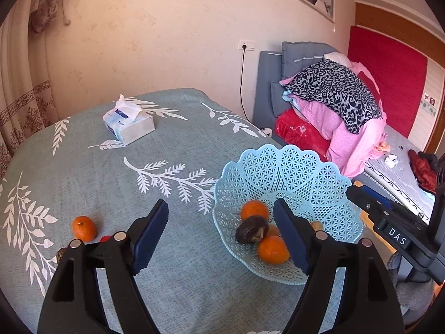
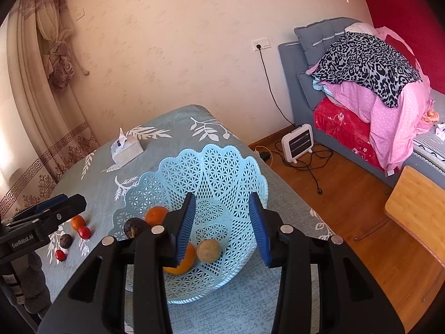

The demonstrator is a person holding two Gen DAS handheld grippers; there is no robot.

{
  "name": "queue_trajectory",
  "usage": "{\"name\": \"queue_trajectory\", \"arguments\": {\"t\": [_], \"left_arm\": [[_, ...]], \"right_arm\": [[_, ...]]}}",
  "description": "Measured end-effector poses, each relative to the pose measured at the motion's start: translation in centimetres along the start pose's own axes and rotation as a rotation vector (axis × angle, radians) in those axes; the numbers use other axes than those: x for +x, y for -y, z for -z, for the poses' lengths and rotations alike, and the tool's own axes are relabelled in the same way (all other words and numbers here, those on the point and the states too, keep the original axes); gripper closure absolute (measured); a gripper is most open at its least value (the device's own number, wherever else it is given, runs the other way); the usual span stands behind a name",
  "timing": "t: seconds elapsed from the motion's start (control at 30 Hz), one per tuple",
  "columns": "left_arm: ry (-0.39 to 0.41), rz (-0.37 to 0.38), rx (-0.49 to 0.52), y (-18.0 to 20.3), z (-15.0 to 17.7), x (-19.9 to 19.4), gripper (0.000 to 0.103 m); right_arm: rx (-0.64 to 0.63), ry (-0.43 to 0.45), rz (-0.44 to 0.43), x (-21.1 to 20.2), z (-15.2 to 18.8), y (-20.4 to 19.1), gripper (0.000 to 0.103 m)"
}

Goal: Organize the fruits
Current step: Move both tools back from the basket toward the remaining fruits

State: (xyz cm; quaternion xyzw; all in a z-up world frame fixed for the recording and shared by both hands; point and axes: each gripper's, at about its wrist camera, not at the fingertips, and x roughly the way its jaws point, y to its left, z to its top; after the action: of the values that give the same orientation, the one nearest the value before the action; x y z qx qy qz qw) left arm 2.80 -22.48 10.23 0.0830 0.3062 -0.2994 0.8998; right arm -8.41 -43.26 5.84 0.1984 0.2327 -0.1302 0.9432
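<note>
Here, we set down what we see, claws first.

Left claw: we see its jaws spread wide with nothing between them, hovering over the counter just beside the basket.

Right claw: we find it parted as well, gripping nothing, poised above the basket's hollow.

Basket: pale blue lattice with a scalloped rim, at 3 o'clock of the left claw and resting near the counter's edge.

Fruit inside: two oranges, one at the back and one in front, a dark avocado between them, and a tan round fruit at 3 o'clock of the front orange.

Fruit outside: at 9 o'clock of the basket in the right view lie a loose orange, a dark fruit and two small red fruits, close together on the cloth.

Tissue box: at 11 o'clock of the left claw, well apart from the fruit.

Bed: beyond the counter at 2 o'clock, piled with bedding.
</note>
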Motion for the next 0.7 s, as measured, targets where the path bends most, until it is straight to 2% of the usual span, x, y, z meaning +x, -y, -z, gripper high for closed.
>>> {"name": "queue_trajectory", "arguments": {"t": [0.1, 0.4, 0.57, 0.7], "left_arm": [[0.012, -0.011, -0.022, -0.9, -0.2, -0.9, 0.016], [0.070, -0.120, -0.067, -5.5, -0.6, -4.5, 0.016], [0.091, -0.202, -0.127, -9.1, -0.3, -6.3, 0.016], [0.095, -0.236, -0.184, -11.6, 0.3, -7.3, 0.016]], "right_arm": [[-0.007, 0.003, -0.006, -0.2, 0.0, -0.4, 0.062], [-0.038, 0.003, -0.021, -0.6, 0.2, -1.8, 0.062], [-0.064, -0.003, -0.034, -0.7, 0.4, -3.0, 0.062], [-0.085, -0.003, -0.044, -0.9, 0.4, -4.1, 0.062]]}}
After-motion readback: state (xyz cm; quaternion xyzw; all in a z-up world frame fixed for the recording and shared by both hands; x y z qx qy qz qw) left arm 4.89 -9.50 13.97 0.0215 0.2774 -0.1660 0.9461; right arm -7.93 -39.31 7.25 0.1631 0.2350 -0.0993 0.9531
